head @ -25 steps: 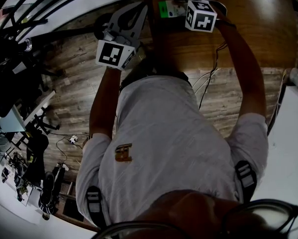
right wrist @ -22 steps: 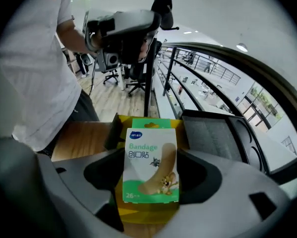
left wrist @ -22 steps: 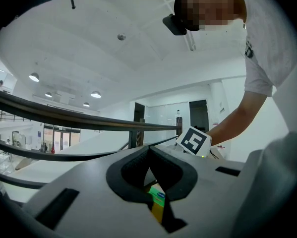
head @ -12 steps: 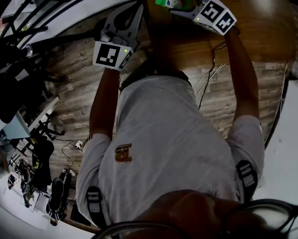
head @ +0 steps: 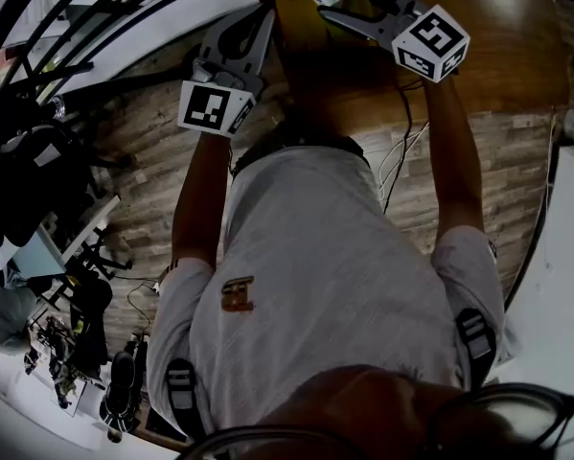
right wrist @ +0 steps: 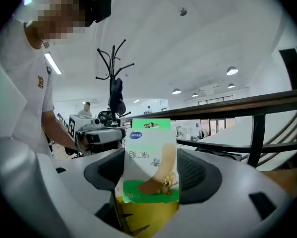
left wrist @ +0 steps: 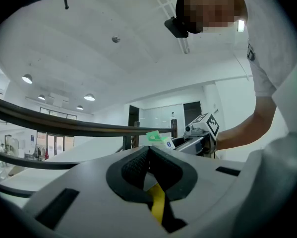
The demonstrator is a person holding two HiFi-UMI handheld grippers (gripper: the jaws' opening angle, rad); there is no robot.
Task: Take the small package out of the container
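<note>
STEP: carry-away (judged) | right gripper point(right wrist: 150, 175): clamped on small bandage package point(right wrist: 149, 152), upright between pads, above wooden table point(head: 497, 46) | left gripper point(left wrist: 148, 167): jaws together, empty | METHOD: squeeze firmly without crushing carton; set down flat | COUNT: 1 package, 2 grippers; container not in view

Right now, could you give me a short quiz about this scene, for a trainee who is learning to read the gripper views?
1. True or false: the left gripper has its fingers together, with nothing between them.
2. What does the right gripper hold? A) a cable B) the small package C) nothing
3. Fill in: in the head view, the package shows over a ____ table.
Key: 1 true; 2 B; 3 wooden.
</note>
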